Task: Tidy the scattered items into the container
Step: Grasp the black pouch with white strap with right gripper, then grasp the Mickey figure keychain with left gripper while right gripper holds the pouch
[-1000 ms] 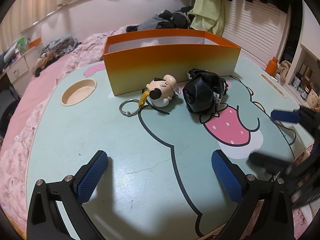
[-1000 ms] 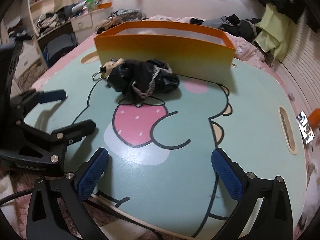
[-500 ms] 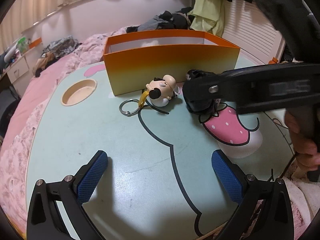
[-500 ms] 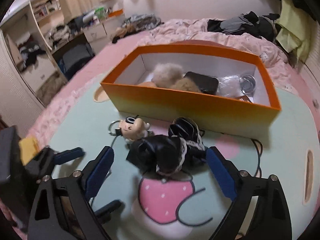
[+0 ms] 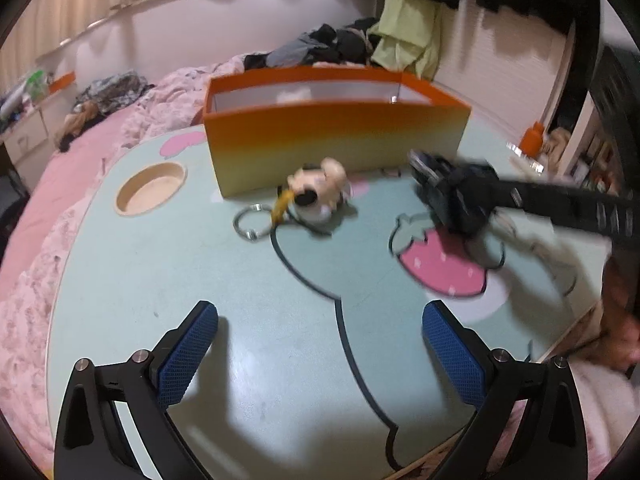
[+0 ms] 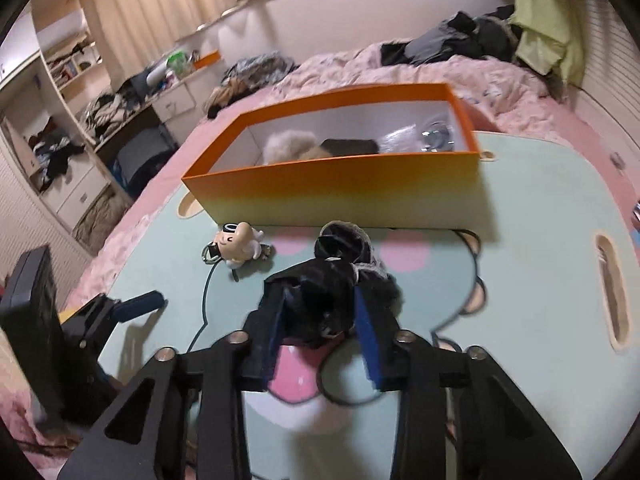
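An orange box (image 6: pixel 332 184) stands at the back of the mint cartoon table (image 5: pixel 200 280), with a fluffy thing, a black thing and a shiny thing inside. In front of it my right gripper (image 6: pixel 322 312) is shut on a black lace-trimmed cloth bundle (image 6: pixel 316 292), its blue pads pressing both sides. The left wrist view shows this right gripper (image 5: pixel 452 196) blurred, reaching in from the right. A small figurine (image 5: pixel 320 192) with a key ring (image 5: pixel 252 224) lies just left of the bundle. My left gripper (image 5: pixel 322 312) stands open over the bare near table.
A round cup recess (image 5: pixel 152 190) sits in the table's left side and a slot handle (image 6: pixel 610 288) near its right edge. The table rests on a pink bed (image 6: pixel 440 76) with clothes piled behind. A person's hand (image 5: pixel 620 320) shows at the right.
My right gripper came forward over the black cloth bundle and closed on it; the bundle has shifted slightly toward the right. The left gripper has stayed put, open.
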